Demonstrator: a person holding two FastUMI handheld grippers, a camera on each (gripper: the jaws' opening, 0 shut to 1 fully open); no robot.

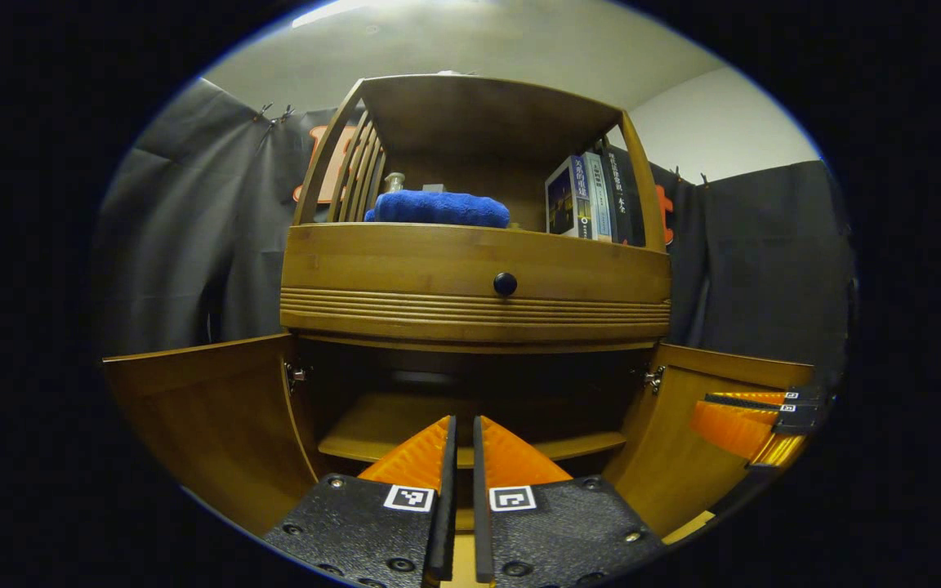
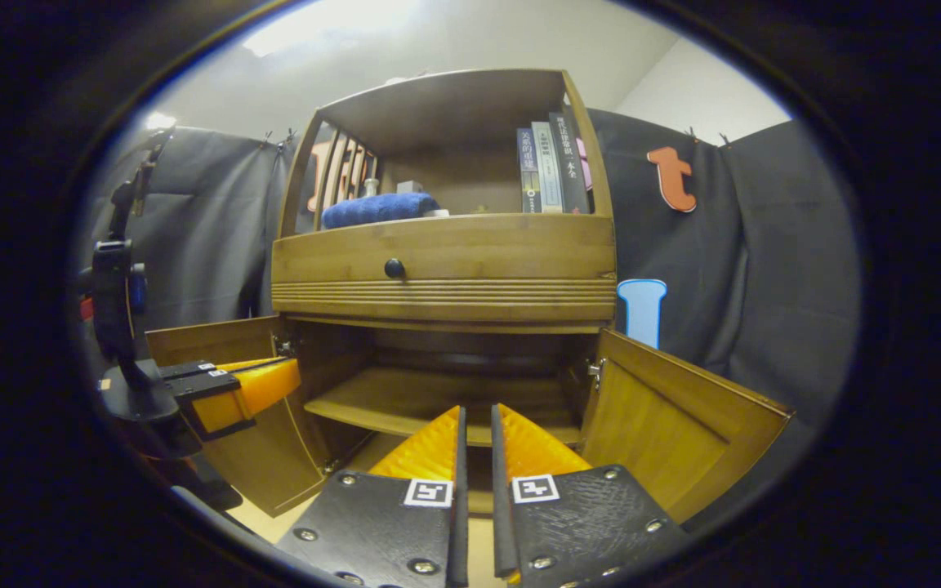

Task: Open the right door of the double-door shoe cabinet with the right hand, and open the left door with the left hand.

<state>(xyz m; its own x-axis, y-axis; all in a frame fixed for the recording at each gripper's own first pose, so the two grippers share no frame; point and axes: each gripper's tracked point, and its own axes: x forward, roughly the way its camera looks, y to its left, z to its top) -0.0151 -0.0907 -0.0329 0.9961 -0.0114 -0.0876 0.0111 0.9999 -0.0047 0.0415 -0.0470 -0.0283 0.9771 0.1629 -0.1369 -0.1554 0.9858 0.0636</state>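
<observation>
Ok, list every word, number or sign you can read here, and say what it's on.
Books on the top shelf: spines carry printed characters, too small and blurred to read.
Tags on the left claw and right claw: coded black-and-white squares, no words or numbers.
Cabinet: no writing.

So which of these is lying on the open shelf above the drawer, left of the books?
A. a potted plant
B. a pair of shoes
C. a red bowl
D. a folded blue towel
D: a folded blue towel lies on the open shelf above the drawer, left of the upright books.
</observation>
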